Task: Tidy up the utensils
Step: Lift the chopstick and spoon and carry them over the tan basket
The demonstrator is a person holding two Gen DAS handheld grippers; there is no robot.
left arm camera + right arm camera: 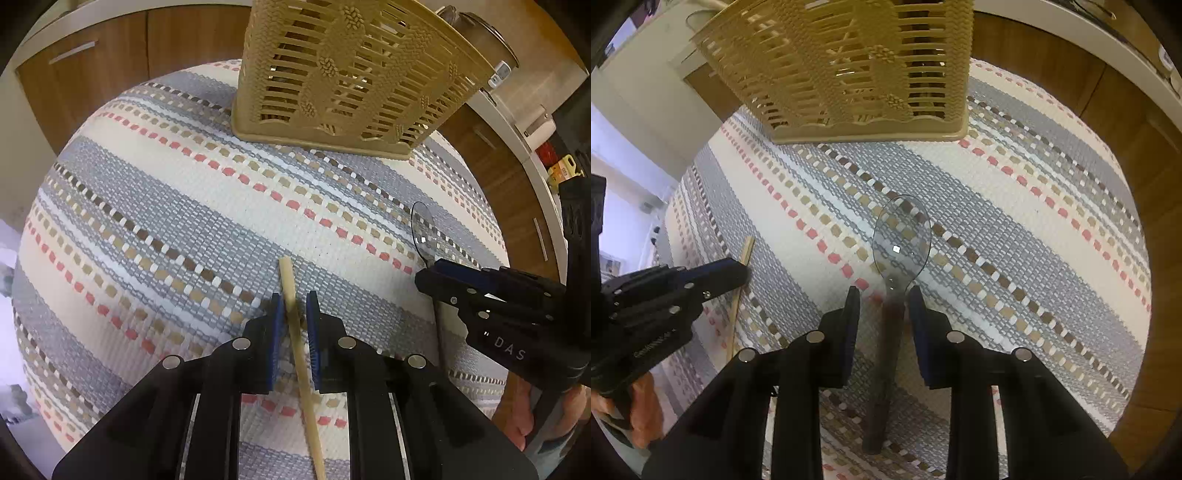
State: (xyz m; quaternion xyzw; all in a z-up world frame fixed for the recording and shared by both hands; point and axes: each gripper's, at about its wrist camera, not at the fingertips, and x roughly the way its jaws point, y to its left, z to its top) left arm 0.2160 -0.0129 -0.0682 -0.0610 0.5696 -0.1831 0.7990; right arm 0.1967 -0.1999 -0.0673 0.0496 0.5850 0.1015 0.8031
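Wooden cabinets ring a striped woven mat [207, 206] on which everything lies, with a beige slotted basket [343, 74] standing at its far edge.

At the left, the left gripper [295, 314] points steeply down over a pale chopstick [291, 291] that lies flat on the mat. The stick runs between the blue pads; the jaws stand narrowly apart, the left pad about touching it and a gap showing on the right, so it is not clamped.

At the right, the right gripper [884, 306] tilts down the same way, straddling the dark handle of a clear-bowled spoon [901, 236]. Its jaws are wider, with mat visible on both sides of the handle, so nothing is held. A hand [642, 410] shows at each grip's base.

The step in hand looks like a paired pick-up: each tool is lined up on its utensil, neither one lifted. Next, each pair of jaws needs to close squarely on its slim shaft, then lift and carry toward the basket, well ahead of both.
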